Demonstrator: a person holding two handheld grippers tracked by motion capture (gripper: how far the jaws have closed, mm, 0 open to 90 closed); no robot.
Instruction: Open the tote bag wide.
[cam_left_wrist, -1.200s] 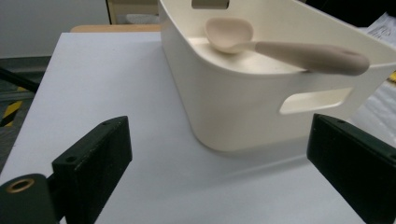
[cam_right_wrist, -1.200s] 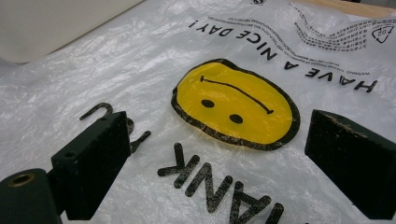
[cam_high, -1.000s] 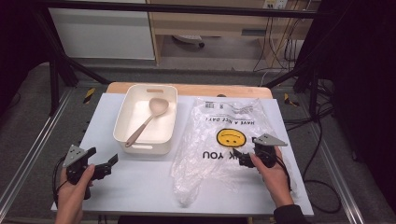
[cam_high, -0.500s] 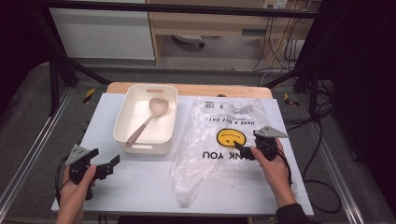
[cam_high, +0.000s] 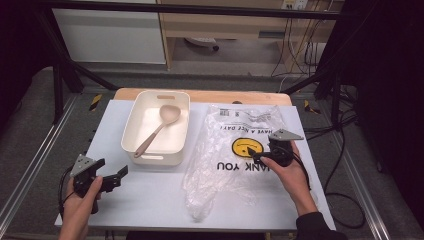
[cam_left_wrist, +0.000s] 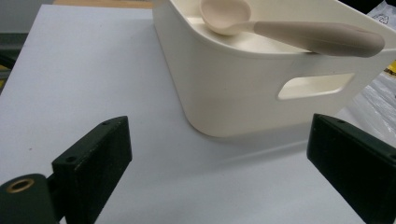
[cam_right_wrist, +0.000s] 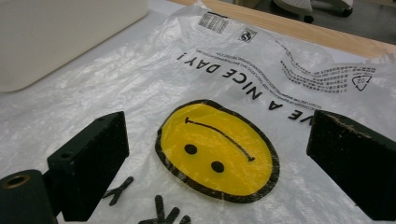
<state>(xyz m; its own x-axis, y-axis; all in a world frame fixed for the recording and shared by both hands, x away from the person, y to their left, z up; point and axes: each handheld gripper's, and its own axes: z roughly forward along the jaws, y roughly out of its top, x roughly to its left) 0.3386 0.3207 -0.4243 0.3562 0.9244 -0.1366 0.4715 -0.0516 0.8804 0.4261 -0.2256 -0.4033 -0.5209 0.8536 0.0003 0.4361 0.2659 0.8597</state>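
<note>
Right tool (cam_right_wrist: 217, 158) hovers spread over plastic bag (cam_right_wrist: 154, 79), edges cut off

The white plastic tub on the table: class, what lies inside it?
Inside the white plastic tub lies one beige long-handled spoon, bowl at the far end, handle resting on the near rim. The floor under the spoon is covered.

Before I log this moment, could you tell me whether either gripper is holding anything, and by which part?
Nothing is held. The left gripper is open above the table, short of the tub; the right gripper is open over the plastic bag.
</note>
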